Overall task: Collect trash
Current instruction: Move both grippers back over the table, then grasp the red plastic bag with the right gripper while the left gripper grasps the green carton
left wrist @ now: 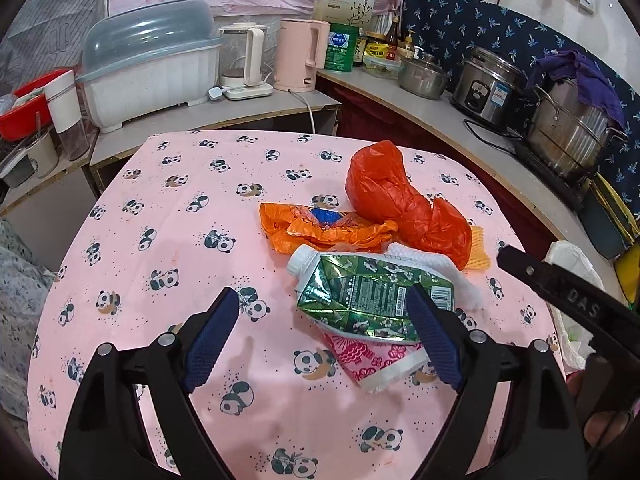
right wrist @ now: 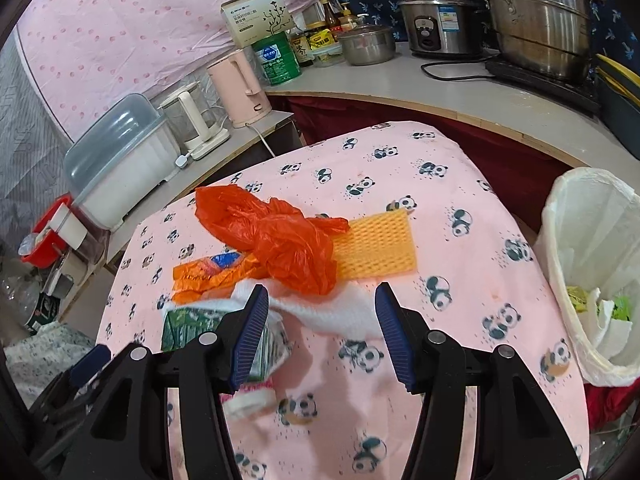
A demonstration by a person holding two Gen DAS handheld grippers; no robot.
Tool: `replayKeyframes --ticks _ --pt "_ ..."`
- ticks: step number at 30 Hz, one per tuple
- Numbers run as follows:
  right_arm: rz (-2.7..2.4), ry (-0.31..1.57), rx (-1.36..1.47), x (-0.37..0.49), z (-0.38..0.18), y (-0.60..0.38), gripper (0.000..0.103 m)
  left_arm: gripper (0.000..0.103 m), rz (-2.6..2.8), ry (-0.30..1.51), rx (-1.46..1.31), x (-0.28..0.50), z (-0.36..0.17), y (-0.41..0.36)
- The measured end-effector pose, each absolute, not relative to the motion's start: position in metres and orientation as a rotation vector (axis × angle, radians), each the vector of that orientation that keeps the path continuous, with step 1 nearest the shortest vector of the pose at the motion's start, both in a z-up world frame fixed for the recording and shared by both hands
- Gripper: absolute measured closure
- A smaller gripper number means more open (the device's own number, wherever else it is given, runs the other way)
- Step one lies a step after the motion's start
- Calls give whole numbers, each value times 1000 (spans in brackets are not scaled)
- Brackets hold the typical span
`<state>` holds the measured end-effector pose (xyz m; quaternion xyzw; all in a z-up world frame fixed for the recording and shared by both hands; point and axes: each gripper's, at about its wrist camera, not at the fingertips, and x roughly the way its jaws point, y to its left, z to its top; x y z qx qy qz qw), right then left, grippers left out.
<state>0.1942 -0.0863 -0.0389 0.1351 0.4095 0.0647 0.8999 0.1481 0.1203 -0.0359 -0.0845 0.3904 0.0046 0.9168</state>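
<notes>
Trash lies in a pile on the panda tablecloth [left wrist: 168,208]: a crushed green carton [left wrist: 360,300] with a white cap, a pink wrapper [left wrist: 372,364] under it, an orange wrapper [left wrist: 320,228], a red plastic bag [left wrist: 396,200], white tissue [right wrist: 332,312] and a yellow foam net [right wrist: 376,248]. My left gripper [left wrist: 322,294] is open low over the cloth. The carton lies between its fingers, nearer the right pad, and neither pad presses it. My right gripper [right wrist: 322,292] is open above the tissue, holding nothing. Its black finger [left wrist: 560,292] shows at the right of the left wrist view.
A bin with a white liner [right wrist: 592,240] stands off the table's right edge with some waste inside. Behind the table a counter [left wrist: 400,92] carries kettles, a green tin, pots, a rice cooker and a covered dish rack [left wrist: 148,64]. A red basin [left wrist: 24,108] sits far left.
</notes>
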Motion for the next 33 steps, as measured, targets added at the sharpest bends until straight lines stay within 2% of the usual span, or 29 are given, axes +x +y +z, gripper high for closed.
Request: replayKeyframes --ticks 2,4,7,16,18,20,23,28,30,33 --pt "135 858 287 208 -45 -85 43 20 10 814 -174 154 -39 119" --pt "142 871 299 221 -51 -83 42 16 13 829 -180 161 -44 118" --pt "145 884 301 238 -60 -80 40 15 12 850 -195 170 -51 117" --pt "197 938 321 274 -88 -68 40 15 9 890 -199 190 -68 113" --pt "208 941 328 277 -91 -66 45 15 8 897 -200 193 -73 113" --pt "235 942 326 277 -93 -63 72 15 4 902 -211 196 -77 114" --pt "273 915 308 271 -87 -59 88 15 -8 905 -231 200 -81 115" --pt "278 898 285 258 -85 -58 90 17 -45 902 -258 200 -81 113" --pt "272 906 295 252 -89 -61 91 23 -58 894 -257 200 -79 110" --pt "269 915 318 245 -92 -67 91 38 -76 883 -253 198 -74 106"
